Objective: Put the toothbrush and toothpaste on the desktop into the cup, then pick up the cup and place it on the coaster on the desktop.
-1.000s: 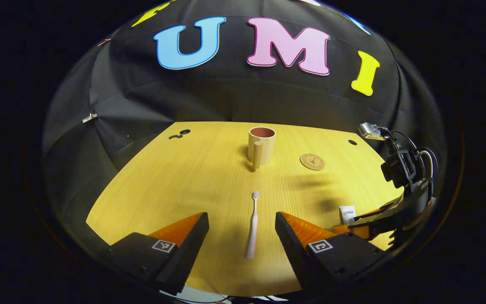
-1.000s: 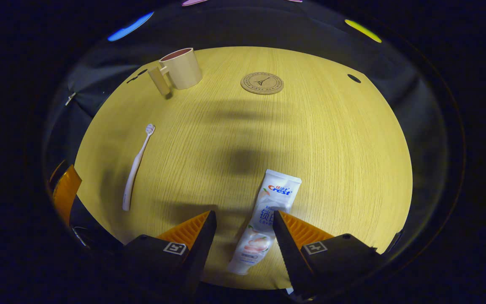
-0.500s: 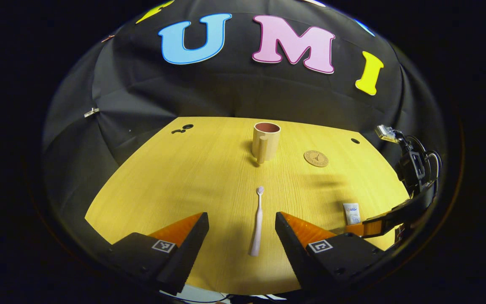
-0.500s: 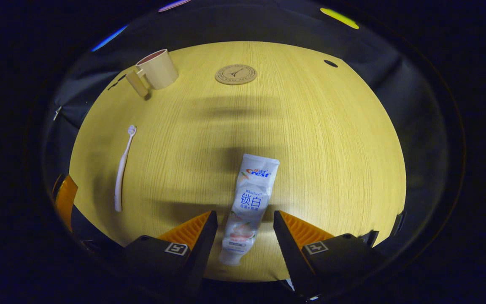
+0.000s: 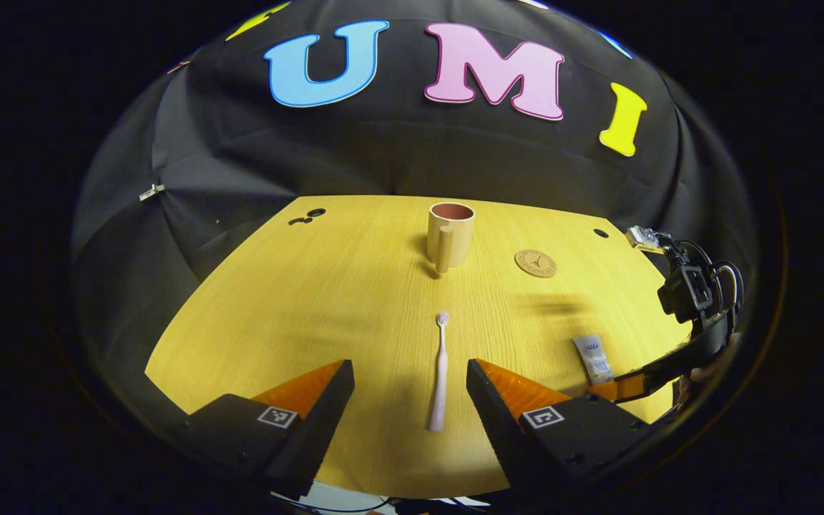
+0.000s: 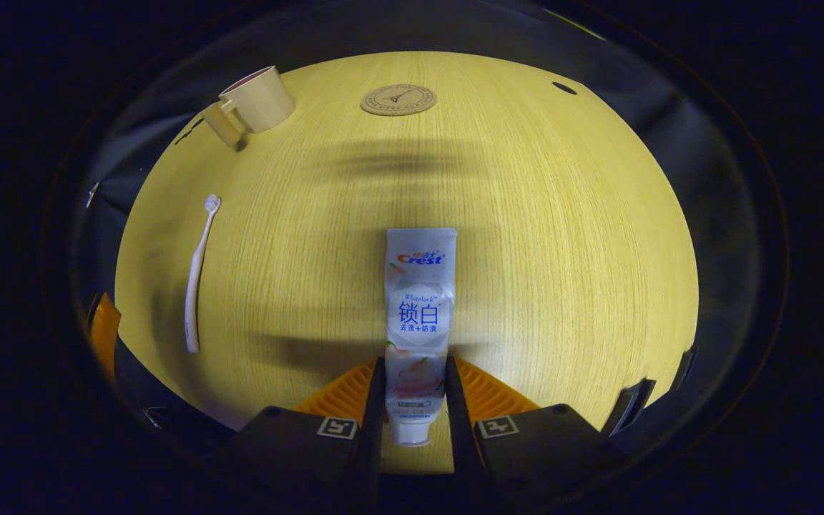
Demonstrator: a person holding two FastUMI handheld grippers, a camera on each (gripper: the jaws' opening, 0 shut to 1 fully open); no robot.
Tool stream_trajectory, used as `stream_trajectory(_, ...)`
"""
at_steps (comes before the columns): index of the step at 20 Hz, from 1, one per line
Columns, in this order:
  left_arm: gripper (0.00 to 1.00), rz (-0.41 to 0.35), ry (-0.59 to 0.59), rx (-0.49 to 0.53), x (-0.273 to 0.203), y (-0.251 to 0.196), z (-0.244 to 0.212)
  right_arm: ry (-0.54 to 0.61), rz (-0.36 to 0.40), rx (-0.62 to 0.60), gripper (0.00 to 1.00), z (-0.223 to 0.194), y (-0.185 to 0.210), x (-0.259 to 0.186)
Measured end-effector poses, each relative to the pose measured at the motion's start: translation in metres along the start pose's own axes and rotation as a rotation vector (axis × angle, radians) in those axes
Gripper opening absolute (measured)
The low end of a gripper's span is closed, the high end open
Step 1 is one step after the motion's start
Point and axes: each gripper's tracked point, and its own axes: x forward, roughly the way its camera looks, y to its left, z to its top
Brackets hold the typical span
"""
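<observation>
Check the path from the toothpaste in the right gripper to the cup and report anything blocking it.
Nothing visible blocks it. The right gripper is closed on the toothpaste tube. Between the tube and the cup lies bare desktop. The toothbrush lies off to the left, the coaster to the cup's right.

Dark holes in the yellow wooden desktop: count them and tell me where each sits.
3. Two sit together at the far left corner: a larger dark hole and a smaller dark hole beside it. A single dark hole is near the far right edge.
</observation>
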Motion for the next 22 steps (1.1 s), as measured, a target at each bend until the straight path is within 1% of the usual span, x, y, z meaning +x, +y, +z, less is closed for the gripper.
stream_trajectory(1,0.98,0.001,0.005,-0.001,0.001,0.0,-0.003,0.0,0.01,-0.02,0.42,0.001,0.003,0.0)
stream_trajectory(2,0.98,0.003,0.009,-0.002,0.002,0.0,-0.005,-0.017,0.021,-0.025,0.42,0.002,0.003,0.001)
stream_trajectory(4,0.99,0.003,0.015,-0.001,0.004,-0.001,-0.007,-0.016,0.029,-0.014,0.33,0.005,0.004,0.002)
stream_trajectory(7,0.99,-0.004,0.018,-0.002,0.007,-0.002,-0.006,-0.023,0.039,-0.012,0.32,0.006,0.004,0.001)
stream_trajectory(11,0.98,-0.025,0.053,-0.001,0.02,-0.001,-0.005,-0.077,0.05,-0.013,0.32,0.021,0.004,-0.008)
stream_trajectory(14,0.98,-0.06,0.117,-0.01,0.037,-0.004,-0.011,-0.11,0.052,-0.035,0.32,0.029,0.002,-0.014)
stream_trajectory(18,0.97,-0.09,0.221,-0.006,0.062,-0.013,-0.028,-0.156,0.085,-0.011,0.32,0.042,0.002,-0.025)
stream_trajectory(19,0.94,-0.088,0.24,0.004,0.068,-0.014,-0.031,-0.164,0.089,-0.018,0.32,0.045,0.001,-0.028)
stream_trajectory(20,0.97,-0.081,0.263,0.015,0.075,-0.015,-0.034,-0.178,0.093,-0.025,0.32,0.051,0.001,-0.03)
stream_trajectory(21,0.98,-0.073,0.284,0.026,0.08,-0.016,-0.037,-0.194,0.097,-0.035,0.32,0.057,0.001,-0.032)
stream_trajectory(22,0.94,-0.067,0.299,0.035,0.084,-0.017,-0.039,-0.202,0.105,-0.046,0.32,0.061,0.002,-0.033)
